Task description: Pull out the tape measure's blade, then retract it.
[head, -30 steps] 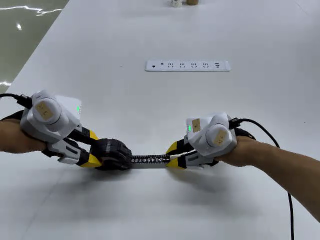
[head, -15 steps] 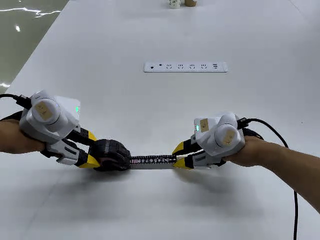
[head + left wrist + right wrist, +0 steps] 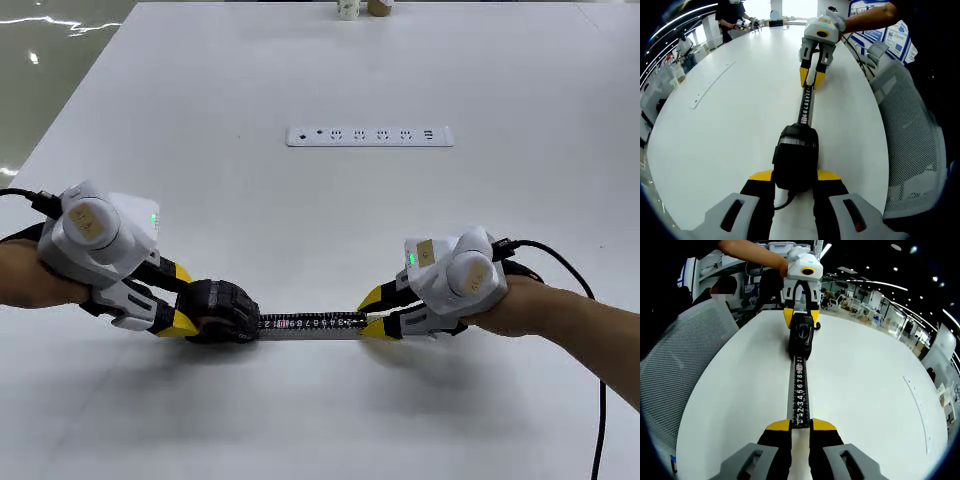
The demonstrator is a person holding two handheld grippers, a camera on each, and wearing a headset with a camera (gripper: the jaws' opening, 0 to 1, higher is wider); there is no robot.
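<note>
The blade [image 3: 310, 322] shows more of its numbered face than it did a second ago. The right gripper [image 3: 375, 314] has drawn away to the person's right along the bench [image 3: 300, 230], its jaws pinched shut on the blade's free end, and the strip between the two tools has lengthened. The tape measure [image 3: 222, 310] itself has not budged. It lies on the bench near the front edge, its black body clamped between the closed jaws of the left gripper [image 3: 190, 298], which anchors it. In the right gripper view the printed numbers run straight from the jaws to the body (no twist or buckle that I can see), and the blade lies flat and low over the surface. The power strip [image 3: 368, 136] sits well apart, farther up the bench. I judge the pulling-out step to be under way, with only a short length drawn so far, and retraction not yet begun. A slip at the tip would let the blade snap back.
</note>
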